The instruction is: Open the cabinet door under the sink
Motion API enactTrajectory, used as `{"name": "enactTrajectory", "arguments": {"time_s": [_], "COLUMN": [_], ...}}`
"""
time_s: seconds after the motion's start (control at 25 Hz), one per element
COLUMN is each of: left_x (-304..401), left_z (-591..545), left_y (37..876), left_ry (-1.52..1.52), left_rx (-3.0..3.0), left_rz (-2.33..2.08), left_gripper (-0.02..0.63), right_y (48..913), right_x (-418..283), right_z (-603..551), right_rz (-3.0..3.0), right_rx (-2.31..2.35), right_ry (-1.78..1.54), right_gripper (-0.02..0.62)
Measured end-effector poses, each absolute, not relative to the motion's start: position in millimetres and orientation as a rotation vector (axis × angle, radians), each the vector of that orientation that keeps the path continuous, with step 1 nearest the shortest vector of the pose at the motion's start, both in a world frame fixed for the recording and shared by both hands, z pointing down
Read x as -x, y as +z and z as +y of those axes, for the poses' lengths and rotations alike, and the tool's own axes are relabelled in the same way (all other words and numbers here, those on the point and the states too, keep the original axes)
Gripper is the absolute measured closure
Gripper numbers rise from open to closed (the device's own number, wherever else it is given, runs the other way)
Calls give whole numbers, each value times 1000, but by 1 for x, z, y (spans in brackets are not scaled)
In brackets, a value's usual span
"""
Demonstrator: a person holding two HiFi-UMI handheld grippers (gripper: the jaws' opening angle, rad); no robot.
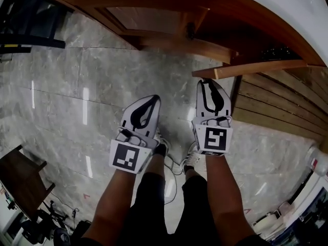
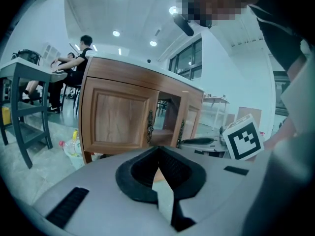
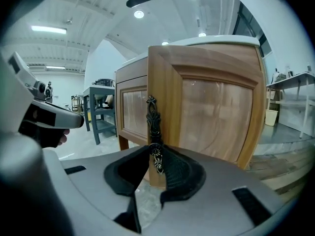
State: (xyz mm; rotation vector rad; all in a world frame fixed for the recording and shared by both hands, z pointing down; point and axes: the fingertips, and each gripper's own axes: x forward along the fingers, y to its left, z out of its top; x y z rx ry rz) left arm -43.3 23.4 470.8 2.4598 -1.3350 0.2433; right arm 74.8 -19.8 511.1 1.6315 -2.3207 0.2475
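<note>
Here my right gripper [image 1: 207, 81] has its jaws drawn close together on the ornate metal handle [image 3: 155, 132] of the cabinet door [image 3: 216, 112]. The handle stands upright between the two dark pads, and they press on its lower part. The cabinet door is directly in front of this gripper and stands swung out from the cabinet, with its top edge showing as a wooden bar just above the jaws in the head view.

My left gripper [image 1: 154, 97] hangs free beside the right one, a little further back from the cabinet. Its jaws meet at the tips and nothing is between them. Ahead of it I see the second door [image 2: 118, 117], which is closed.

Above both grippers is the white countertop [image 1: 287, 9] of the sink. Below them lies a floor [image 1: 77, 86] of grey, glossy stone tiles that reflect the ceiling lamps. To the right of my right gripper the ground changes to wooden planks [image 1: 277, 101]. Far to the left of the left gripper people [image 2: 74, 63] sit at a grey table [image 2: 24, 77], and large windows [image 2: 189, 58] are behind the cabinet.
</note>
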Motion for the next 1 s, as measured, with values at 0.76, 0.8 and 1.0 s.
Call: {"name": "enactTrajectory", "arguments": {"time_s": [0.76, 0.8, 1.0], "left_x": [-15, -19, -41], "left_z": [72, 75, 87], "left_y": [476, 476, 476], "left_ry": [258, 259, 263], "left_rx": [-2430, -2431, -2440], "left_rz": [-1403, -1401, -1383], "left_gripper": [583, 583, 583], "right_y": [503, 504, 505], "right_x": [-114, -119, -143], "right_z": [59, 65, 88], "right_rz": [-2524, -2521, -2516], "right_rx": [-1397, -1386, -1351], "right_ry": [180, 182, 172], "right_gripper": [502, 502, 502]}}
